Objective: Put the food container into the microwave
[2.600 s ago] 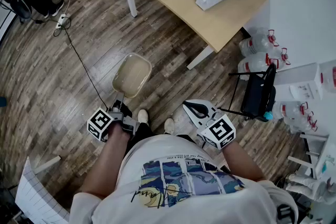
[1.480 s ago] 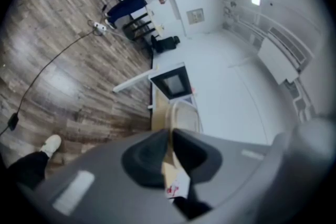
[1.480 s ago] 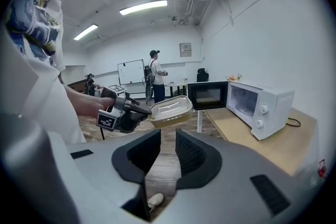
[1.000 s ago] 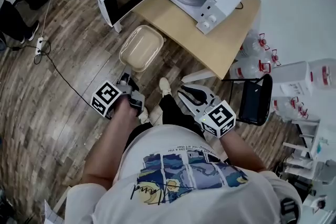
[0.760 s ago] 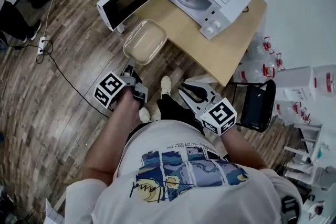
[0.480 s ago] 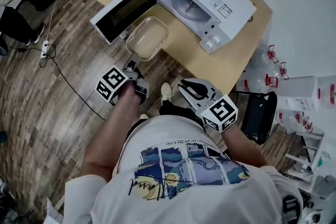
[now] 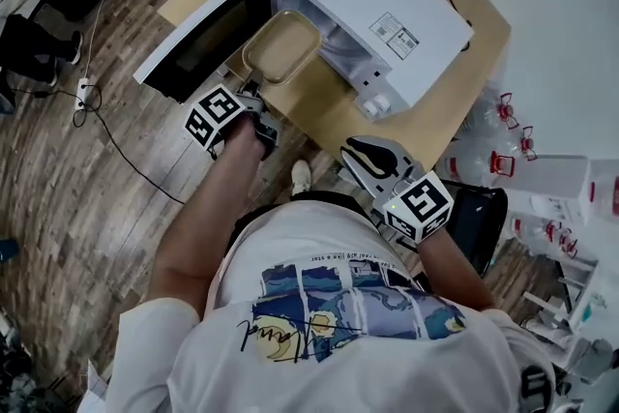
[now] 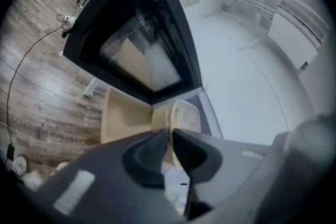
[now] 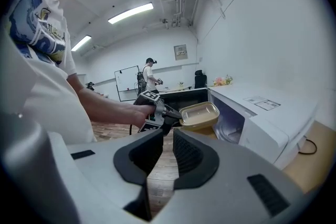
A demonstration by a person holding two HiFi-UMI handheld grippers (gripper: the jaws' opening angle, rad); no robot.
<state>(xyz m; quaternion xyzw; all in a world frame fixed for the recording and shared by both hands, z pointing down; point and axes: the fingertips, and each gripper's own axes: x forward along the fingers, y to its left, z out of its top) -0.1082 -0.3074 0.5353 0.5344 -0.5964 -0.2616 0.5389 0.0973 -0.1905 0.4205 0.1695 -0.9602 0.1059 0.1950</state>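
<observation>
The food container (image 7: 280,46), a tan lidded tub, is held level at the mouth of the white microwave (image 7: 377,5), over the table's front edge. My left gripper (image 7: 253,90) is shut on the rim of its near end. The left gripper view shows the container (image 8: 184,115) edge-on beyond the left gripper (image 8: 170,131), beside the open door (image 8: 142,50). The door (image 7: 198,39) swings out to the left. My right gripper (image 7: 356,148) hangs shut and empty near my waist, right of the container. The right gripper (image 9: 168,136) faces the container (image 9: 199,114) and microwave (image 9: 268,118).
The microwave stands on a light wooden table (image 7: 319,102). Water bottles (image 7: 498,126) and a black chair (image 7: 479,218) stand at the right. A cable (image 7: 106,135) and power strip (image 7: 82,92) lie on the wooden floor. A person (image 9: 151,73) stands far back.
The person has walked up to the table. My left gripper has carried the container from over the floor up to the microwave's open front. The right gripper stayed shut at the waist.
</observation>
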